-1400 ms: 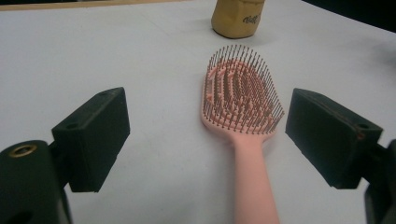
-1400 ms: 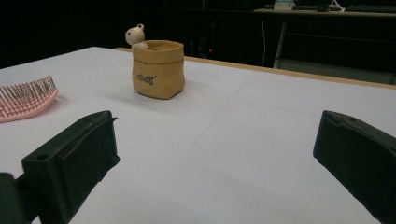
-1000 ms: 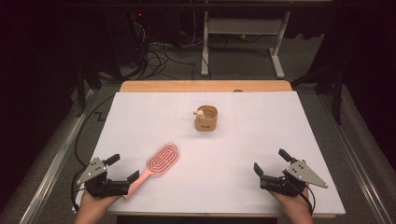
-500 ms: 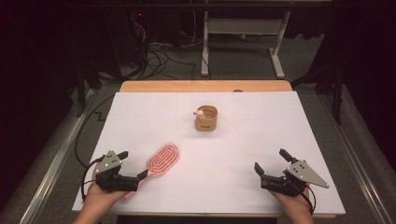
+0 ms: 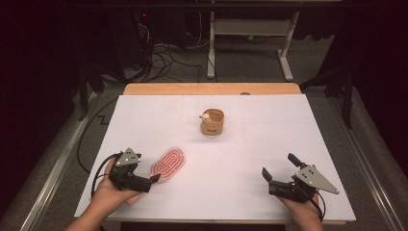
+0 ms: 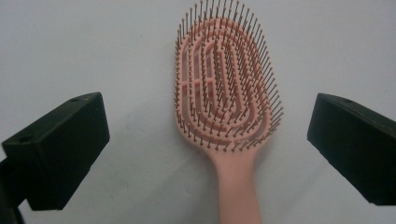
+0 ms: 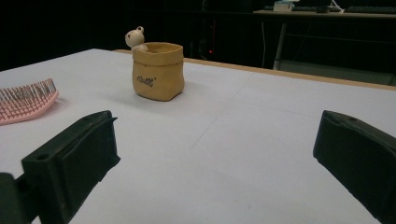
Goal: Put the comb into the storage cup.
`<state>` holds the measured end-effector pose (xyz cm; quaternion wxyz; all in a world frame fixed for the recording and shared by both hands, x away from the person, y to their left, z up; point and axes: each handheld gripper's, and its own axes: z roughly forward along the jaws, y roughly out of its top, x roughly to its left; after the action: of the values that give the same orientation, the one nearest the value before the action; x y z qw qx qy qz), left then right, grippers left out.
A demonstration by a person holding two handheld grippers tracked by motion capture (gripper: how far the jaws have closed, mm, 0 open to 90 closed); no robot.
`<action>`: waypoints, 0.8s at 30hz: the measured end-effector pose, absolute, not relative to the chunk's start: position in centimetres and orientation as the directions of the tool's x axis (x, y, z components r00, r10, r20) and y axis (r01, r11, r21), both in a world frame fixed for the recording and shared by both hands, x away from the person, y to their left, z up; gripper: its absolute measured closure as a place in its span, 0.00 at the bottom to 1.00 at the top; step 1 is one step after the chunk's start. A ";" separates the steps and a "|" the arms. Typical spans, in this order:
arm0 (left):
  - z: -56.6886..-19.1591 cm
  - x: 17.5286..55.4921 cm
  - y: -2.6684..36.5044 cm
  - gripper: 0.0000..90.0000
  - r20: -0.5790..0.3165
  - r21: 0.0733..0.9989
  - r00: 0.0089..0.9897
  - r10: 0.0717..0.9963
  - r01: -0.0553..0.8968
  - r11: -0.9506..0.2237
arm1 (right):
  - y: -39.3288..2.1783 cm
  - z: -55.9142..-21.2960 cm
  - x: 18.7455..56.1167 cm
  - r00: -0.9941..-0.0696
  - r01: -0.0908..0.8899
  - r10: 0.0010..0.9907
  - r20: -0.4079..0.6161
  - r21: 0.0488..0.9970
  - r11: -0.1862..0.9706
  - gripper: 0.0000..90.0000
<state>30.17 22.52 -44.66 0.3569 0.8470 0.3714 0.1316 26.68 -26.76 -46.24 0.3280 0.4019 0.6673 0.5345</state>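
A pink hairbrush (image 5: 168,162) lies bristles up on the white table (image 5: 240,144) at the front left. My left gripper (image 5: 146,171) is over its handle. In the left gripper view the brush (image 6: 224,93) points away from me, and its handle runs down between the wide-apart jaws of the left gripper (image 6: 208,109), touching neither. My right gripper (image 5: 278,164) rests open at the front right with nothing between its jaws. In the right gripper view, the right gripper (image 7: 215,122) faces a small tan pot (image 7: 158,71), and the brush (image 7: 25,102) shows at the left edge.
The tan pot (image 5: 212,121) stands upright near the table's middle back, with a little bear figure (image 5: 206,116) at its rim. A wooden strip (image 5: 211,89) runs along the far edge. Beyond it are a dark floor, cables and a desk frame (image 5: 250,29).
My left gripper has moved right and a little forward, from beside the brush's handle to over it, jaws on either side. The right gripper, brush and pot have stayed put.
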 end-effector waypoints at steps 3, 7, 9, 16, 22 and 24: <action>-44.8 30.4 22.1 0.00 -0.038 0.679 0.694 0.719 0.546 -0.491 | -26.8 -46.3 26.7 -0.462 0.188 0.887 -0.007 0.977 0.106 0.00; -44.9 30.6 21.7 0.00 -0.036 0.659 0.705 0.709 0.550 -0.513 | -26.7 -46.3 26.7 -0.463 0.190 0.886 -0.006 0.976 0.106 0.00; -44.9 30.8 21.3 0.00 -0.035 0.637 0.708 0.705 0.559 -0.530 | -26.7 -46.3 26.7 -0.463 0.190 0.886 -0.008 0.976 0.108 0.00; -45.1 31.3 20.4 0.00 -0.041 0.587 0.722 0.691 0.577 -0.568 | -26.7 -46.3 26.7 -0.465 0.189 0.885 -0.008 0.976 0.108 0.00; -45.2 32.0 20.0 0.00 -0.046 0.541 0.721 0.691 0.600 -0.590 | -26.7 -46.3 26.7 -0.465 0.189 0.885 -0.008 0.976 0.108 0.00; -45.3 32.2 19.9 0.00 -0.048 0.529 0.722 0.690 0.605 -0.595 | -26.7 -46.3 26.7 -0.466 0.189 0.885 -0.009 0.976 0.110 0.00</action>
<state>32.25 19.94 -45.29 0.2641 0.8895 0.3640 0.0810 26.71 -26.72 -46.28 0.3263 0.4009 0.6696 0.5333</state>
